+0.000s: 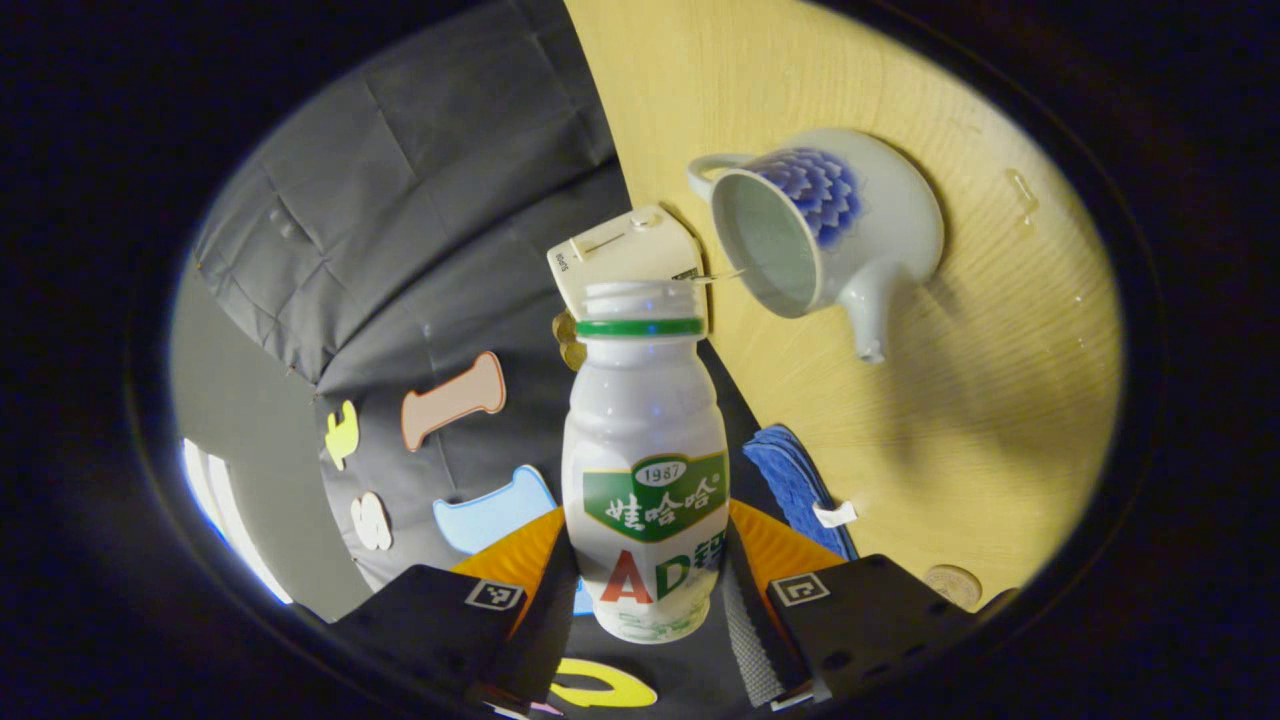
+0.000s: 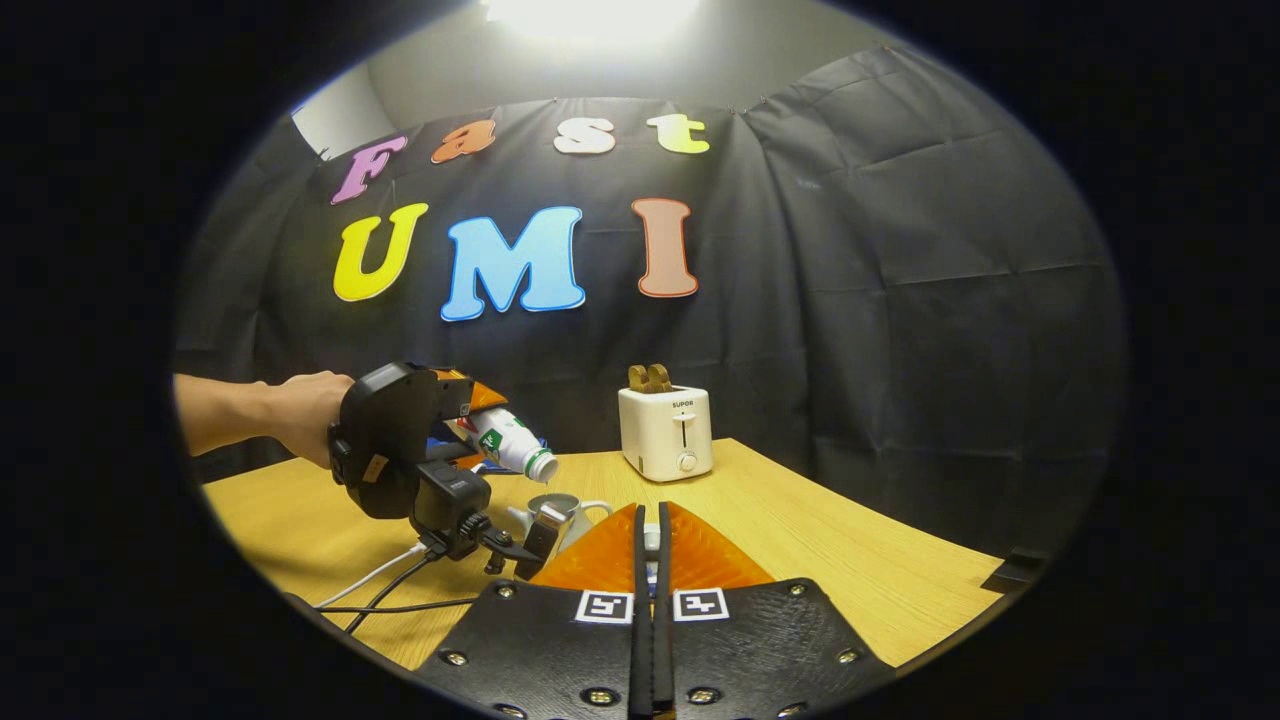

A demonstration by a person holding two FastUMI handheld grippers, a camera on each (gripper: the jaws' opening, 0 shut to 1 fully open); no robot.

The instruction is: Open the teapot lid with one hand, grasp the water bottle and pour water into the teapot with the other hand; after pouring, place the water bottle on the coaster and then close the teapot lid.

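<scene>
My left gripper (image 1: 648,560) is shut on the white water bottle (image 1: 645,450), which has a green neck ring and no cap. The bottle is tipped with its mouth toward the open top of the white teapot with a blue flower (image 1: 850,230). A thin thread of water (image 1: 722,276) runs from mouth to opening. In the right gripper view a hand holds the left gripper (image 2: 480,430), and the bottle (image 2: 515,445) tilts down over the teapot (image 2: 565,510). My right gripper (image 2: 650,545) is shut, with a small pale piece between its fingers, apparently the lid's knob.
A white toaster (image 2: 665,432) with bread in it stands at the back of the wooden table (image 2: 800,540). A blue cloth (image 1: 795,480) and a round coaster (image 1: 952,583) lie on the table. Cables (image 2: 390,585) trail from the left gripper across the table's near left.
</scene>
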